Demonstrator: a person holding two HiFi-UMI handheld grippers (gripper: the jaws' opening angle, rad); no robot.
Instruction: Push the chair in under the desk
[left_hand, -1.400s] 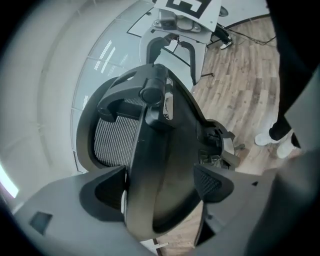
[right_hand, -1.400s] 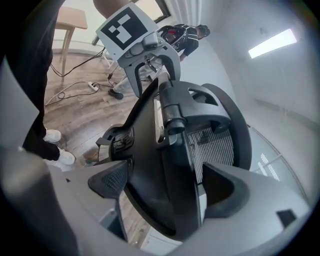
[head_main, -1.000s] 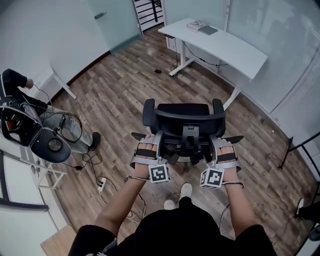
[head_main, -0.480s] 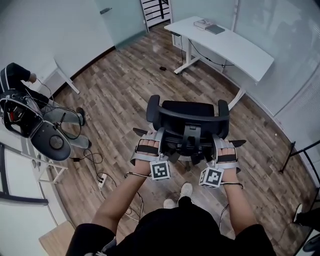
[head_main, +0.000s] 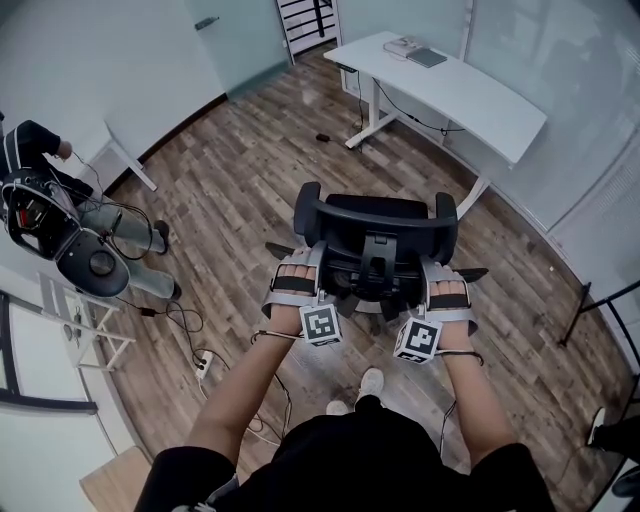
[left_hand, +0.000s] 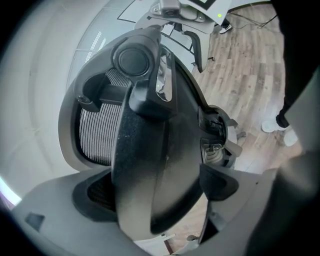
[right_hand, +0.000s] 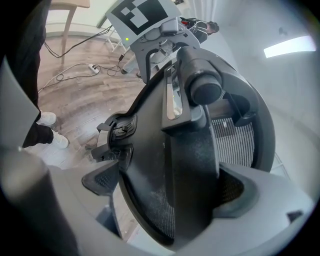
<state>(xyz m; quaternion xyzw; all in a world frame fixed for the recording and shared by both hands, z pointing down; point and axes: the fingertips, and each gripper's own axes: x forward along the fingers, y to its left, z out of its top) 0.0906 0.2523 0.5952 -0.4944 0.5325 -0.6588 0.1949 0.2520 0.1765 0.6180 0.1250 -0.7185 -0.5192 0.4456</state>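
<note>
A black mesh office chair (head_main: 375, 225) stands on the wood floor, its back toward me, well short of the white desk (head_main: 450, 85) at the far right. My left gripper (head_main: 297, 262) is at the left edge of the backrest and my right gripper (head_main: 443, 270) at the right edge. In the left gripper view the backrest rim (left_hand: 150, 125) fills the gap between the jaws of the left gripper (left_hand: 157, 195), with both pads against it. The right gripper view shows the same: its jaws stand wide on the backrest rim (right_hand: 185, 150), which fills the right gripper (right_hand: 170, 195).
A seated person (head_main: 40, 160) with headgear and cables is at the left, beside a small white table (head_main: 130, 160). A power strip and cords (head_main: 205, 365) lie on the floor near my feet. A book (head_main: 415, 55) lies on the desk. A black frame (head_main: 600, 300) stands at the right.
The chair and both grippers have moved a little forward toward the desk. Both grippers sit closer in on the backrest sides than before.
</note>
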